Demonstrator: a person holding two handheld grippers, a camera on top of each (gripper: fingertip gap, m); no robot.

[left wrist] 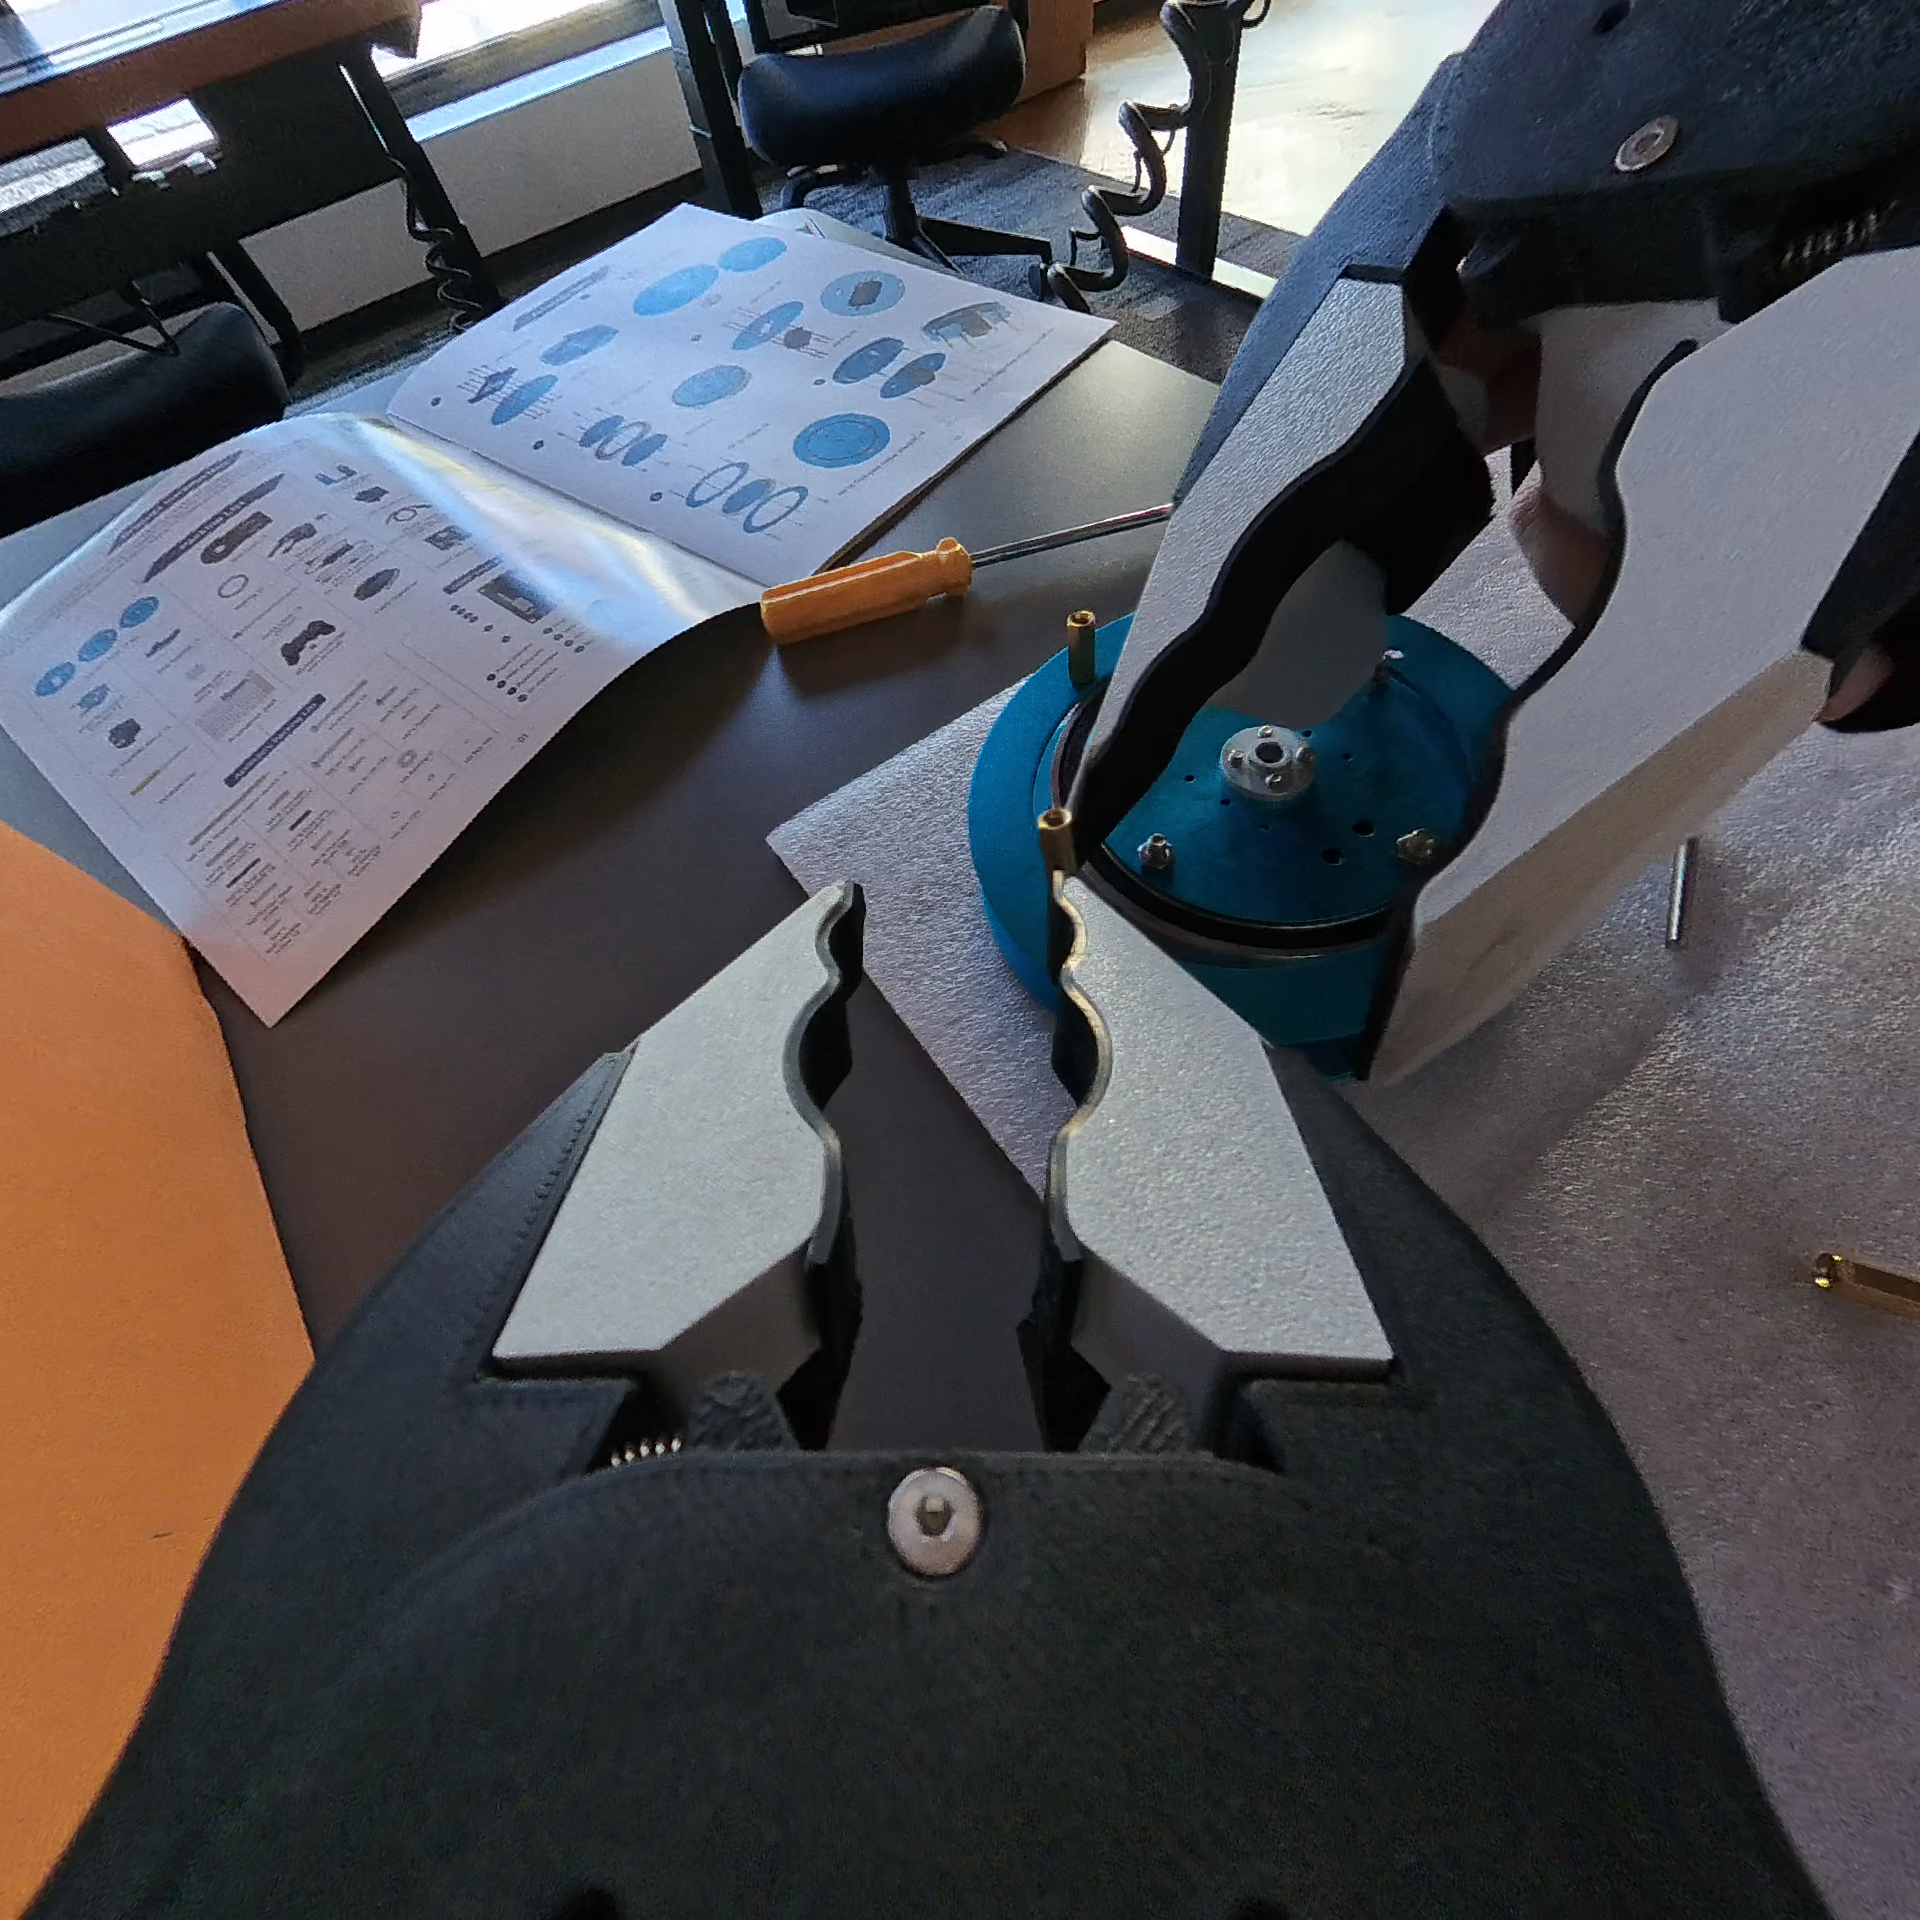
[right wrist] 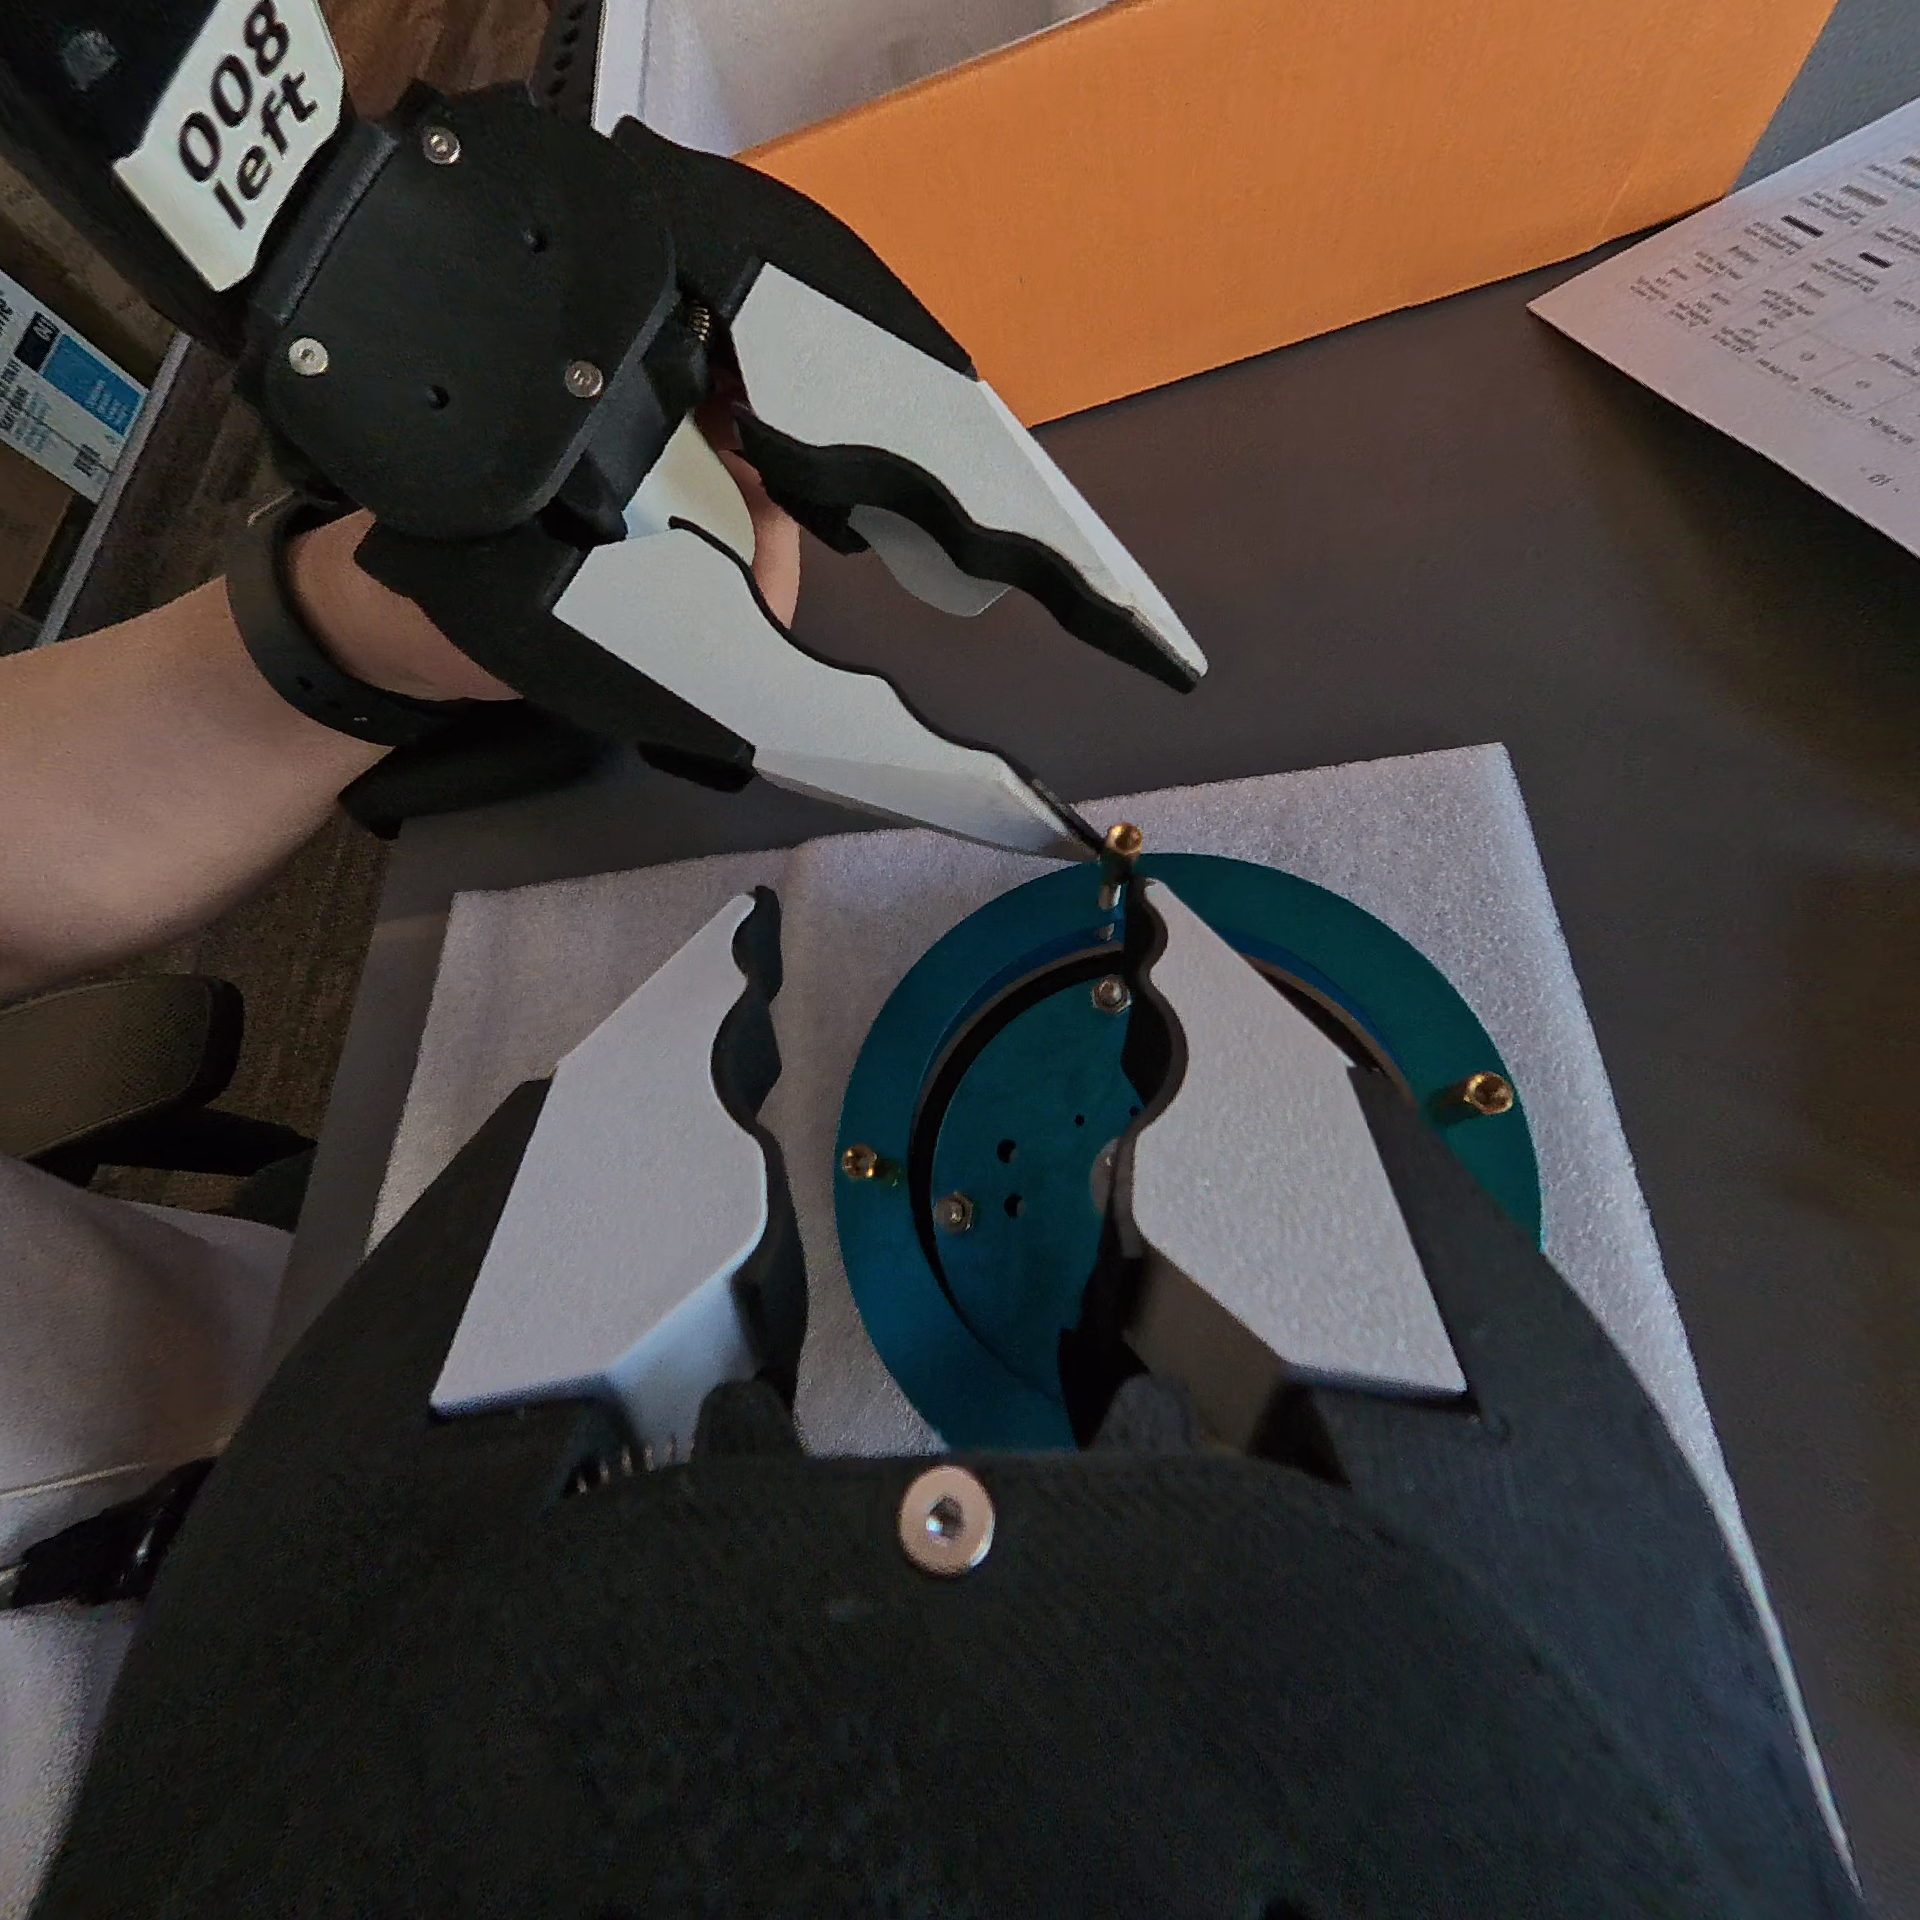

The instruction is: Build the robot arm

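My left gripper has its jaws spread apart with nothing between them; in the right wrist view one of its fingertips sits right against a brass standoff that stands upright on the rim of the blue disc assembly. Whether that tip actually presses the standoff I cannot tell.

Going from the left across the dark table: an orange box lies at the edge, then an open manual with printed part diagrams, then a yellow-handled screwdriver just beyond its lower corner. Next comes the white foam sheet, and on it the blue disc assembly, with two more brass standoffs around its rim and hex nuts on its inner plate.

My right gripper hangs over the disc, jaws also open and empty, its right-hand finger covering part of the inner plate and its tip close to the same standoff. Farther right on the foam lie a thin metal pin and a brass piece, well apart from the disc.
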